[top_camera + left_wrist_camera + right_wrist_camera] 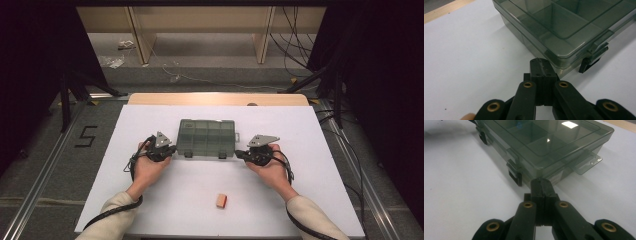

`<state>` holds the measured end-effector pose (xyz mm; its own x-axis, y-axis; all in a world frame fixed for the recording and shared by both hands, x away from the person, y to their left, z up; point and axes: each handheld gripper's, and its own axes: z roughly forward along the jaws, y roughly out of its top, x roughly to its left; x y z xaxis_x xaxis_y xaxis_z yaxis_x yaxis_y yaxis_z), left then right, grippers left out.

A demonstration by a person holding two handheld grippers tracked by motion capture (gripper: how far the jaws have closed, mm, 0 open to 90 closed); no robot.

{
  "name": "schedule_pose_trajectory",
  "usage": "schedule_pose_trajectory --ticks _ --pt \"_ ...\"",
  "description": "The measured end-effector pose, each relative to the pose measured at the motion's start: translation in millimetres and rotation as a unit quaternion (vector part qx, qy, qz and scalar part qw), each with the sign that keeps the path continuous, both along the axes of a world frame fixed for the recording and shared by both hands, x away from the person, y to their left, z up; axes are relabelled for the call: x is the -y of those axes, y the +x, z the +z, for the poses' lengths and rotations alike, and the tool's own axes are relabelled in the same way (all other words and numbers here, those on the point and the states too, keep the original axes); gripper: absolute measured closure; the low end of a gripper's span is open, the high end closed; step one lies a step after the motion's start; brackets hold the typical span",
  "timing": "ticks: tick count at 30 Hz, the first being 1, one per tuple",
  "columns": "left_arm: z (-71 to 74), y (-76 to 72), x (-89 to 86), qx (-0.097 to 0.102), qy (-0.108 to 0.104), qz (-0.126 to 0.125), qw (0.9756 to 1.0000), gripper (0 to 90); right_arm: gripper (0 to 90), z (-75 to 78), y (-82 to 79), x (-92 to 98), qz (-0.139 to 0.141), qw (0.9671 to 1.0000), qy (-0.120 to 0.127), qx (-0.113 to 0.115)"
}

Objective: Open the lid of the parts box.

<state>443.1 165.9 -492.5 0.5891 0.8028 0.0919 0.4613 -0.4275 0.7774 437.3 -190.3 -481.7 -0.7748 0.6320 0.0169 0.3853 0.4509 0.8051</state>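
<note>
Orange and pale, a small block (pixel 221 200) sits alone on the white table cover (pixel 150 200), nearer to the person than both tools and between the two arms. Nothing touches it. Past it, the left gripper (pixel 170 150) is pinched tight with nothing between its black jaws. Its tip is right at the near left corner of the smoky grey see-through plastic box with little rooms inside (pixel 206 137). The right gripper (pixel 240 153) is pinched tight on nothing too, and its tip is at the near right corner of the same box. I cannot tell if the tips really touch the plastic or just sit beside it. With one tool at each end, it looks like the person wants to hold the box steady or slide it, but that is only my guess. The lid lies flat and closed, and two dark clips (pixel 515 174) on the front edge, between the two tools, look snapped down. A clear flat tab (pixel 587 163) sticks out from the box's end, just beyond the right gripper. Farther away is the wooden table edge (pixel 220 98), then the grey floor.
</note>
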Motion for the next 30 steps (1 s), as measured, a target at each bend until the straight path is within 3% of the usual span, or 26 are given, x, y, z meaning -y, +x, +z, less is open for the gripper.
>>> schedule_pose_trajectory --ticks 17,30 --pt "12.6 -4.1 0.9 0.015 -0.009 0.004 0.9998 89.6 90.0 6.7 0.5 1.8 -0.007 0.9998 0.015 0.012" --pt "23.9 -3.1 1.9 0.03 -0.029 0.013 0.999 89.6 90.0 16.7 5.1 0.3 -0.016 0.9991 0.029 0.026"
